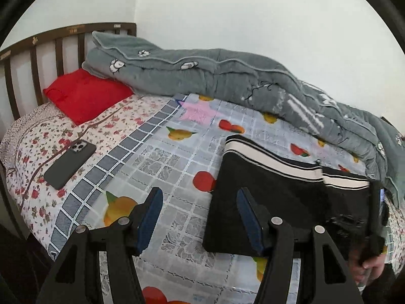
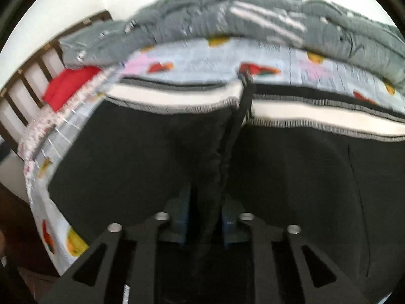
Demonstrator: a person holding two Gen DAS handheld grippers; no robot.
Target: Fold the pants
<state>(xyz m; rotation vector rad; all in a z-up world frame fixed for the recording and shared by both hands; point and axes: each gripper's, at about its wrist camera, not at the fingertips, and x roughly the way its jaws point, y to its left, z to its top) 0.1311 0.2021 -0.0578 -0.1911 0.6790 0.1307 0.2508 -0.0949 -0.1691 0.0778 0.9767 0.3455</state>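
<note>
Black pants (image 1: pixel 273 192) with a black-and-white striped waistband (image 1: pixel 278 159) lie on the fruit-print bed cover. My left gripper (image 1: pixel 200 202) is open and empty, hovering above the pants' left edge; its right finger (image 1: pixel 249 217) is over the black cloth. In the right wrist view the pants (image 2: pixel 126 157) fill the frame, waistband (image 2: pixel 182 98) at the far side. My right gripper (image 2: pixel 205 217) is shut on a raised ridge of black cloth at the pants' middle seam. The right gripper also shows at the right edge of the left wrist view (image 1: pixel 374 228), held by a hand.
A dark phone (image 1: pixel 69 163) lies on the floral sheet at left. A red pillow (image 1: pixel 86 93) sits by the wooden headboard (image 1: pixel 38 53). A bunched grey quilt (image 1: pixel 227 76) runs along the wall behind the pants. The bed's near edge drops off at left.
</note>
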